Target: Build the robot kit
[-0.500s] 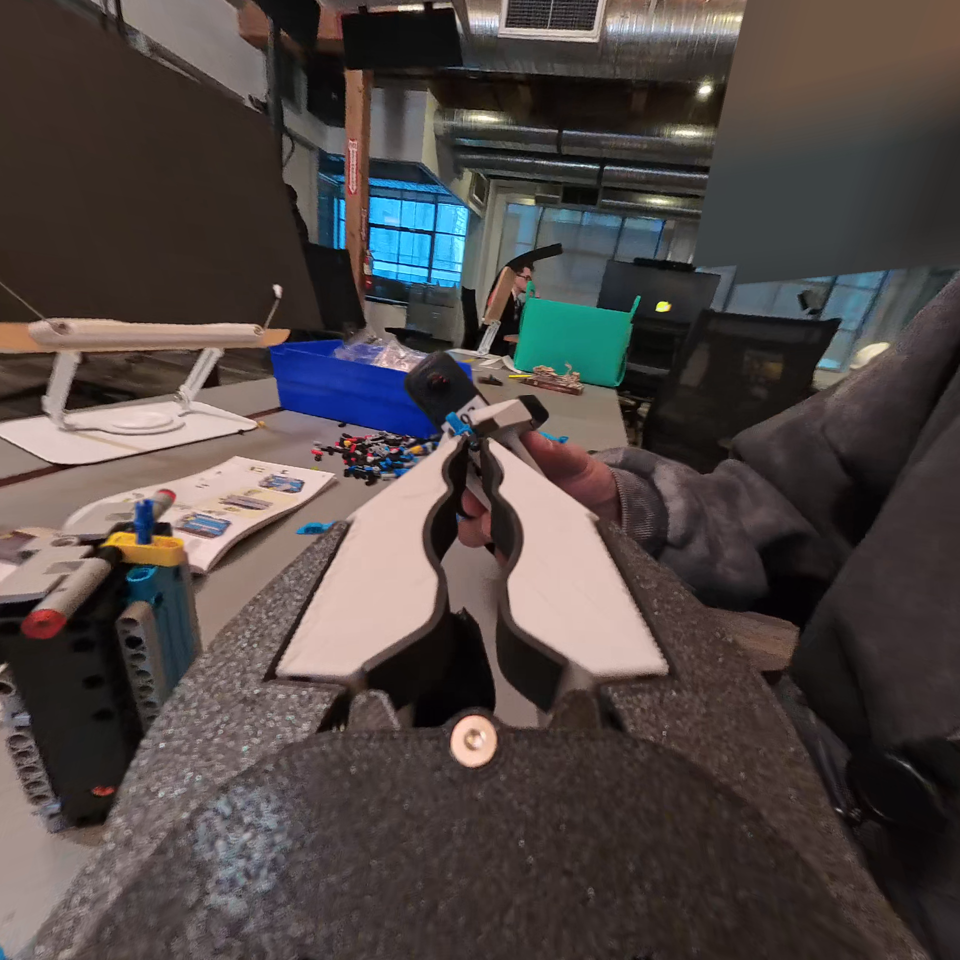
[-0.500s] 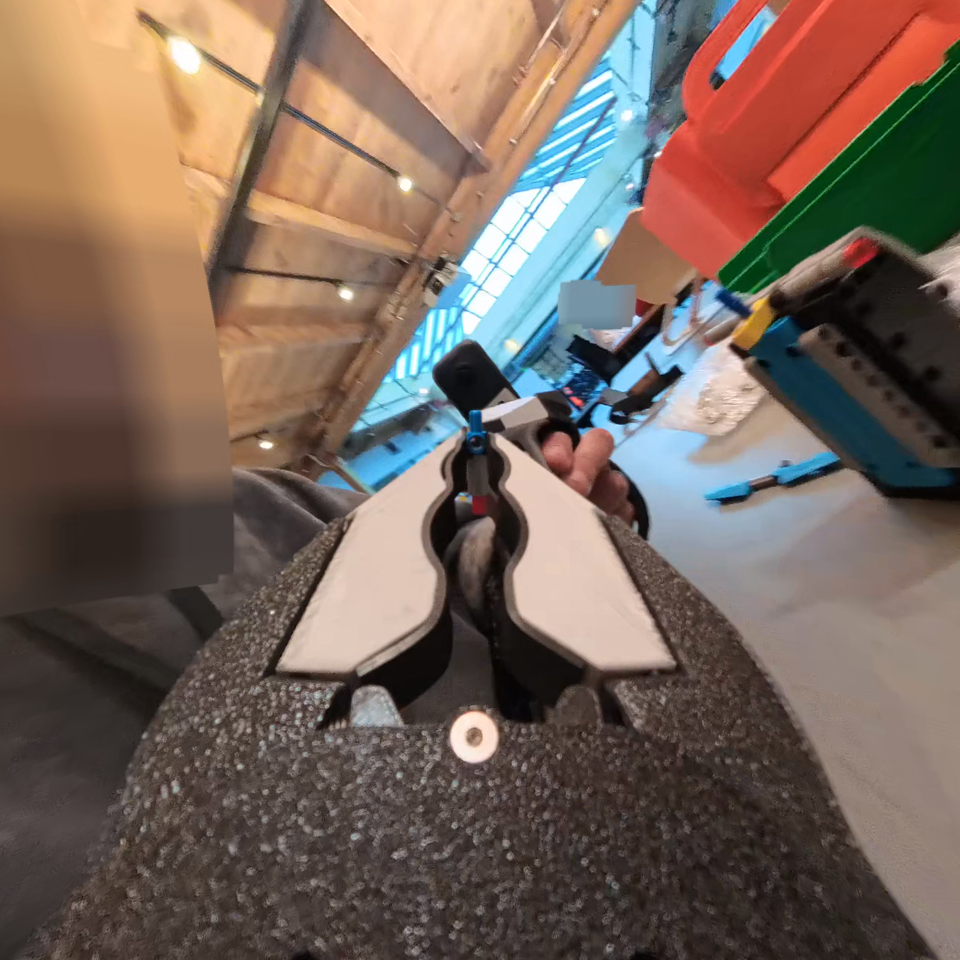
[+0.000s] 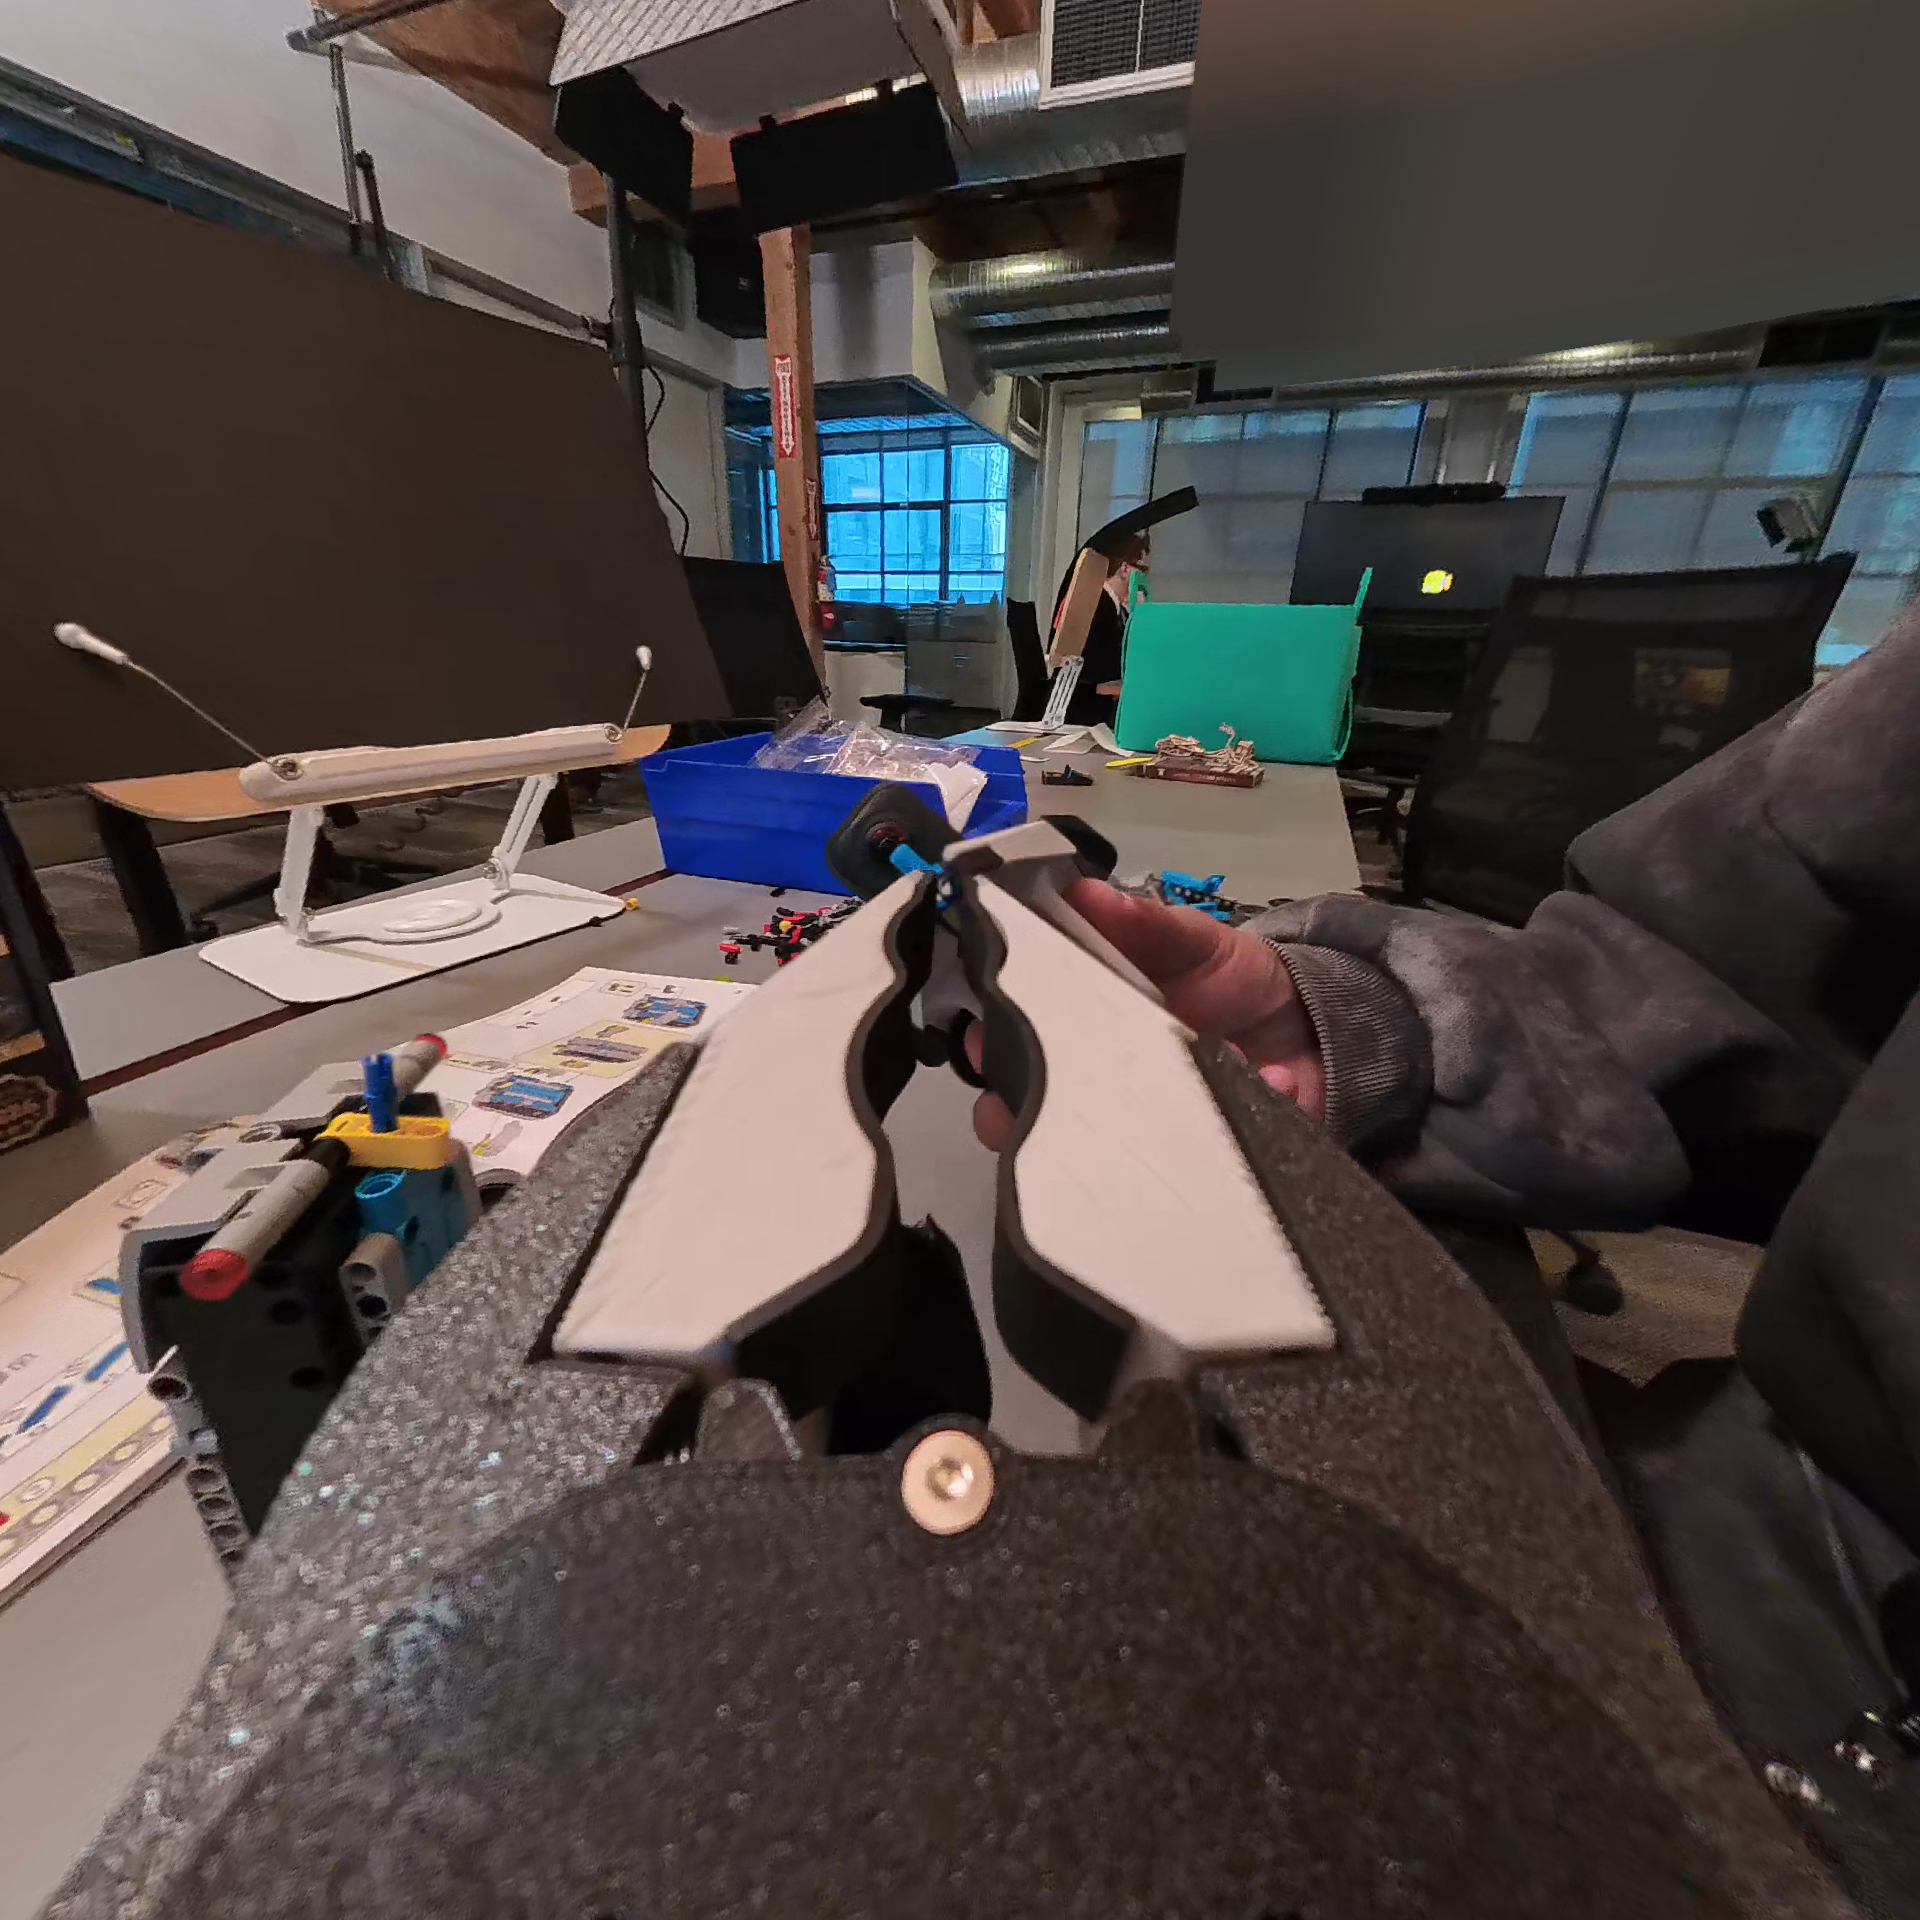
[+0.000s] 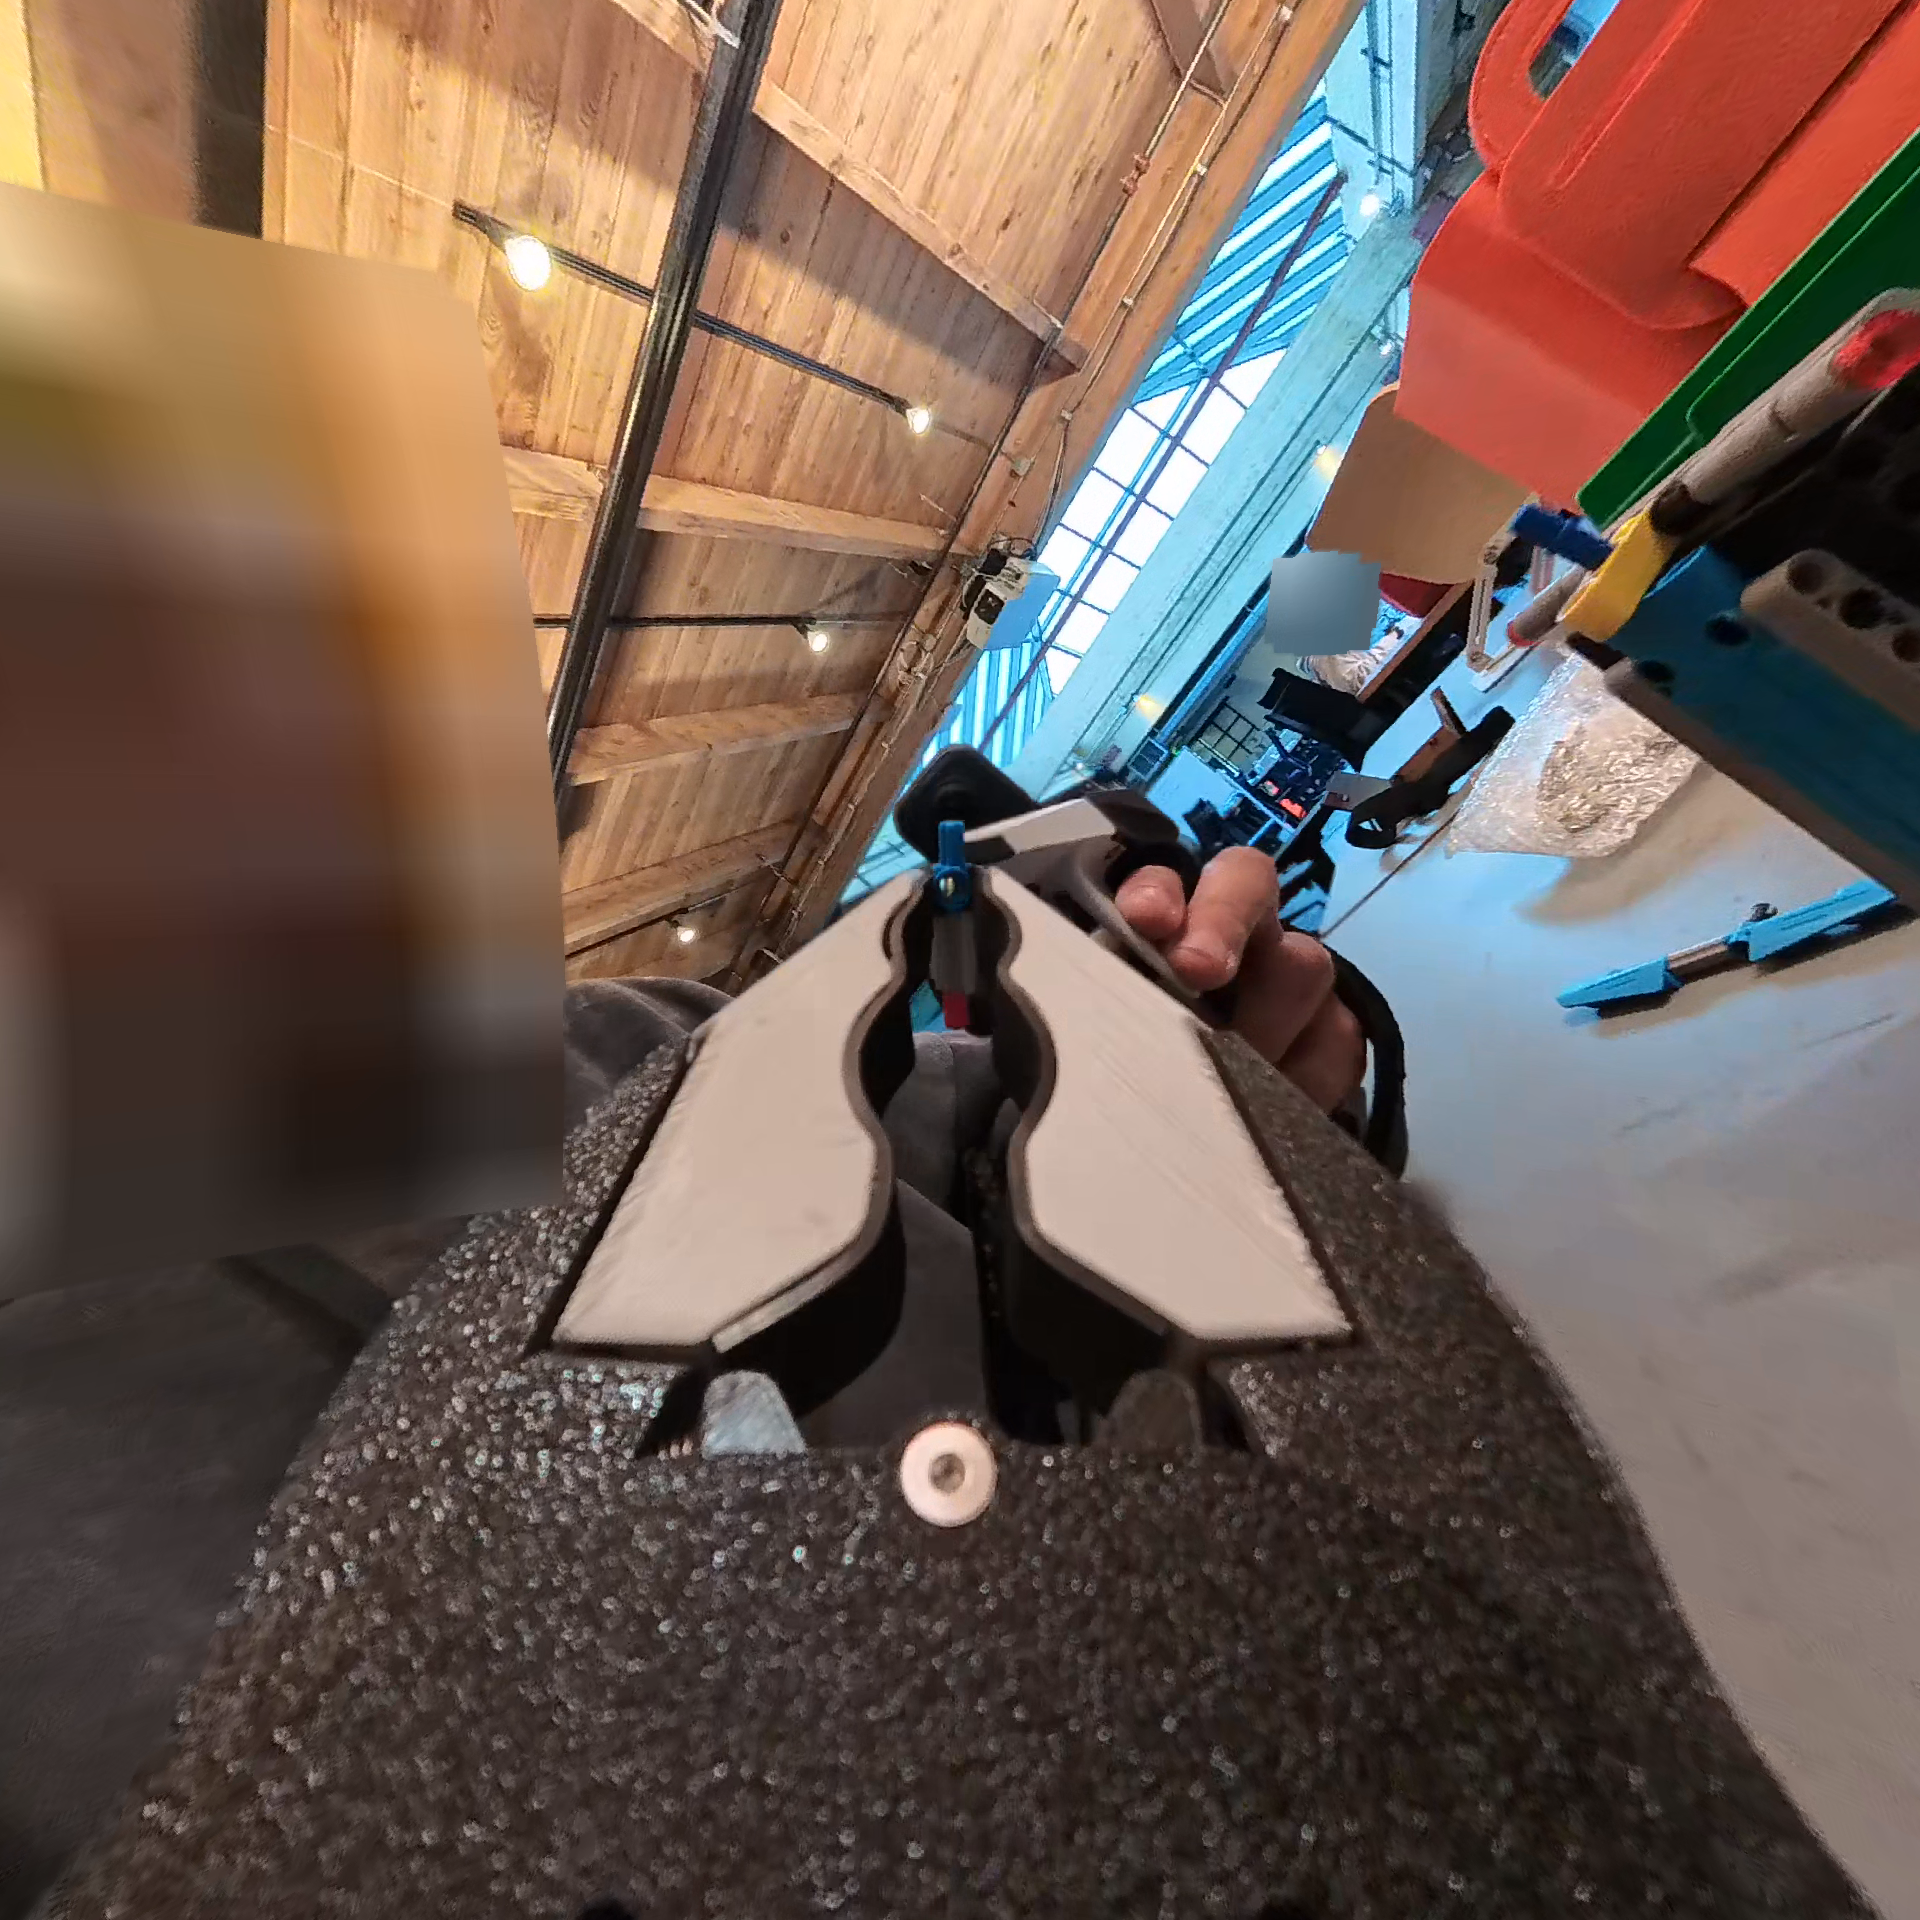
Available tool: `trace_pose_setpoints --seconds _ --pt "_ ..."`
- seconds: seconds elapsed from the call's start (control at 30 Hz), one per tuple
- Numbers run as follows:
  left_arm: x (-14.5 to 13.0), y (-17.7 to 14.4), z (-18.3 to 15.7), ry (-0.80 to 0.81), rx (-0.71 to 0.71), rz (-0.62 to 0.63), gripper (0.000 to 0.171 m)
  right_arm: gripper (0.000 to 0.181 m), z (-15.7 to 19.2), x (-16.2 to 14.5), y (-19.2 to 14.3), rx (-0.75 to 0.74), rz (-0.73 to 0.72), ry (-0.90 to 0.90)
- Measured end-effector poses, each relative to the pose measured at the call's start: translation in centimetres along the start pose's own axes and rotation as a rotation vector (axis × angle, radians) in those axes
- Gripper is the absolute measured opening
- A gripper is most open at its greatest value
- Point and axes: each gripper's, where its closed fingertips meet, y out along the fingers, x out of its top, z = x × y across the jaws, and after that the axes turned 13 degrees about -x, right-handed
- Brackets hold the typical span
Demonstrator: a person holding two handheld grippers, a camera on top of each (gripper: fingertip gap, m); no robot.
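Left wrist view, read from its left edge: a white folding stand (image 3: 416, 769) sits far back on the grey table (image 3: 1195, 821). Nearer me lie an open instruction booklet (image 3: 582, 1039) and a brick model (image 3: 301, 1236) with a yellow beam on top. A blue bin (image 3: 790, 821) and a scatter of loose pieces (image 3: 790, 925) come next.

At centre my left gripper (image 3: 940, 891) has its tips drawn almost together on a bit of blue. As best I can judge, that is the end of the pin-and-axle piece (image 3: 923, 862). The right gripper (image 3: 951, 864) meets it nose to nose, with the hand (image 3: 1195, 977) working it just behind.

The piece hangs in the air between the two claws, clear of the table. It is tiny, hard plastic, so I expect it to be light, stiff and slick. I judge it apt to twist or pop out if pinched off-centre. The grey sleeve looks the safest place to hold, not the thin blue tip.

Only the right wrist view shows the piece whole: blue head, grey sleeve and red end lie along the slot of the right claw, which is nipped shut on it. That view is tilted towards a wooden ceiling. It also shows a blue loose part (image 4: 1745, 940) on the table and orange and green containers (image 4: 1662, 208) at far right. The bin and booklet appear only in the left wrist view.
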Motion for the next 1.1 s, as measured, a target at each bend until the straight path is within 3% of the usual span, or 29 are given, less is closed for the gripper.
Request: trace_pose_setpoints --seconds 0.43,0.77,1.1 --pt "-0.4 0.1 0.2 0.062 0.072 0.045 0.004 0.007 -0.1 -0.2 -0.1 0.003 0.015 0.018" --pt "-1.2 -0.3 -0.7 -0.235 -0.105 0.01 0.003 0.007 -0.5 -1.5 -0.1 -0.201 0.089 -0.392" --pt "-1.3 -0.4 -0.6 -0.276 -0.128 0.002 0.004 0.008 -0.8 -1.6 -0.3 -0.242 0.12 -0.456"
